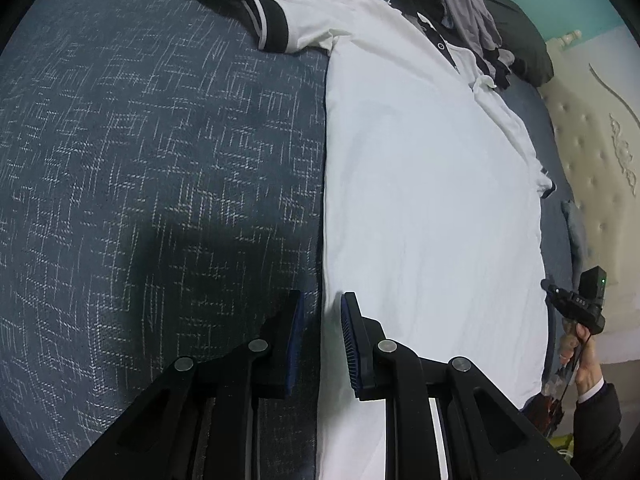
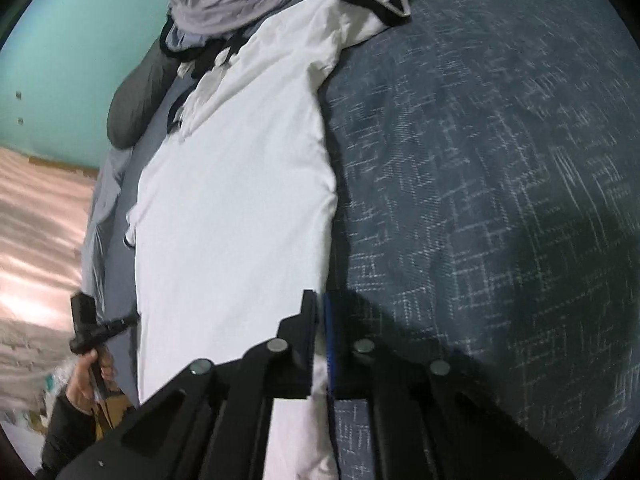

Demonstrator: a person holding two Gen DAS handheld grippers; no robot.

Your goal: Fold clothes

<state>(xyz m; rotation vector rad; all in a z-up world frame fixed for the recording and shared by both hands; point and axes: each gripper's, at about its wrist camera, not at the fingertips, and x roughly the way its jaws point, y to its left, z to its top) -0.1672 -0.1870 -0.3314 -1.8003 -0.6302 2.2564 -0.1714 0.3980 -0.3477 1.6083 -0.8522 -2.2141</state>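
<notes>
A white polo shirt [image 1: 420,184] with black-trimmed sleeves and collar lies flat on a dark blue patterned bed cover [image 1: 140,160]. My left gripper [image 1: 322,312] straddles the shirt's left edge near the hem, jaws a little apart, not clamped. In the right wrist view the shirt [image 2: 236,208] lies the same way, and my right gripper [image 2: 320,312] is shut on its right edge near the hem. The right gripper also shows in the left wrist view [image 1: 576,304], and the left one in the right wrist view [image 2: 100,328], each held in a hand.
A heap of grey and dark clothes [image 1: 472,4] lies past the shirt's collar, next to a dark pillow [image 2: 140,96]. A cream tufted headboard [image 1: 592,168] and teal wall [image 2: 80,40] border the bed. The patterned cover [image 2: 500,200] spreads wide beside the shirt.
</notes>
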